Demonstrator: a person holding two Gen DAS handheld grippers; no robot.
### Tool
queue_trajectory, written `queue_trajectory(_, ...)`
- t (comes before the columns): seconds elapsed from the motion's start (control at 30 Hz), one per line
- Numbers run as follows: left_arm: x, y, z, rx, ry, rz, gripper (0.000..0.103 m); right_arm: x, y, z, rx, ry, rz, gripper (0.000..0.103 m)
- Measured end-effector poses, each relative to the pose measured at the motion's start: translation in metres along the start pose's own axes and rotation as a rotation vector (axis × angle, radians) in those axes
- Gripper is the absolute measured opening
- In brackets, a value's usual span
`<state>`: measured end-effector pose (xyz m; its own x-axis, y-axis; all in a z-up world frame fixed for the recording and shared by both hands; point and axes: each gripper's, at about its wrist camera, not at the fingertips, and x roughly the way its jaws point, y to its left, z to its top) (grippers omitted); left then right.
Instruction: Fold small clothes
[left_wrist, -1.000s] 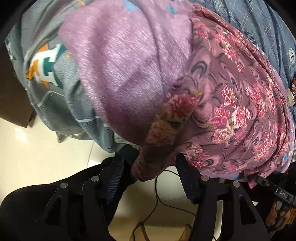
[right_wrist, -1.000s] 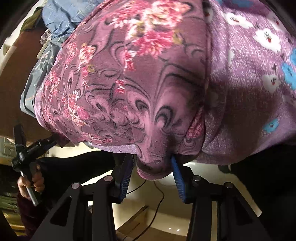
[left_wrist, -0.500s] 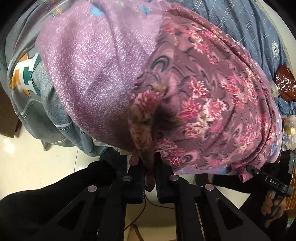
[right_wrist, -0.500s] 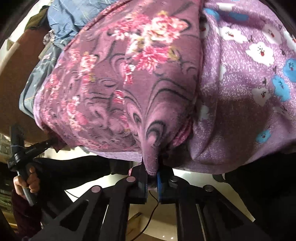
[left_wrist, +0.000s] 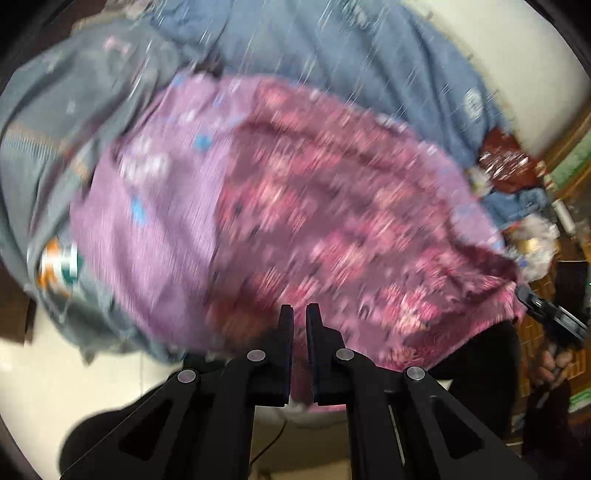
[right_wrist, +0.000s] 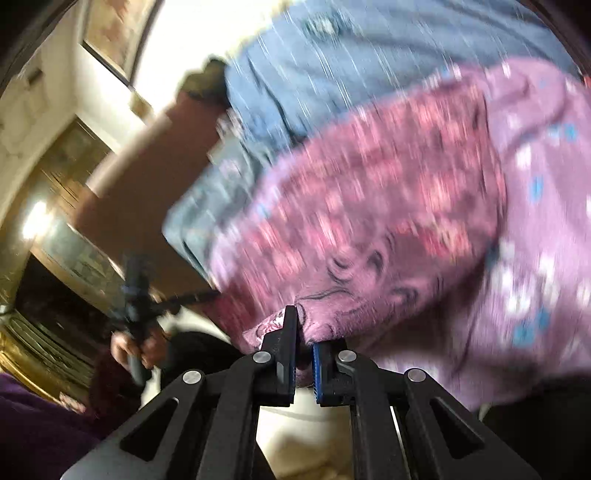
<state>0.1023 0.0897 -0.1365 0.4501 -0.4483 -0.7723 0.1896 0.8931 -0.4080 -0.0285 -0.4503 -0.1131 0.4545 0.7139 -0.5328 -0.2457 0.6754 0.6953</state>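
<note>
Two grippers are in use, one per hand. One floral purple garment (left_wrist: 332, 221) is handled; beneath it lie one blue striped cloth (left_wrist: 369, 62) and one grey printed garment (left_wrist: 55, 166).

Left wrist view: the left gripper (left_wrist: 299, 314) sits at lower centre, jaws clenched on the near hem of the floral purple garment, which fills the centre of the frame above the fingertips. The picture is blurred.

Right wrist view: the right gripper (right_wrist: 304, 325) sits at lower centre, jaws clenched on a bunched edge of the same garment, which spreads to the upper right. The left gripper appears at middle left, held by a hand (right_wrist: 138, 347).
</note>
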Motion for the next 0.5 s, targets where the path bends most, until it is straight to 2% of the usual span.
queue_trajectory(0.13,-0.028,-0.006,0.047,0.003,-0.093,-0.069,0.006,-0.003,-0.002,0.047,-0.002,-0.112,-0.028,0.006)
queue_trajectory(0.23,-0.038,-0.002,0.067,0.023,-0.126,-0.015,0.006,0.002,-0.015,0.074,0.032,-0.151,-0.056,0.006)
queue_trajectory(0.3,-0.036,0.000,0.071,0.009,-0.110,0.000,0.008,0.000,-0.025,0.082,0.047,-0.166,-0.062,0.006)
queue_trajectory(0.33,-0.035,0.002,0.067,0.004,-0.094,0.012,0.012,0.000,-0.028,0.085,0.050,-0.174,-0.065,0.006)
queue_trajectory(0.37,-0.029,0.007,0.060,-0.011,-0.063,0.041,0.024,-0.002,-0.032,0.084,0.051,-0.181,-0.070,0.006)
queue_trajectory(0.43,-0.016,0.012,0.044,-0.058,-0.003,0.090,0.039,-0.003,-0.042,0.082,0.069,-0.199,-0.078,0.006)
queue_trajectory(0.5,0.004,0.021,0.024,-0.127,0.061,0.106,0.039,-0.005,-0.057,0.081,0.110,-0.203,-0.075,0.006)
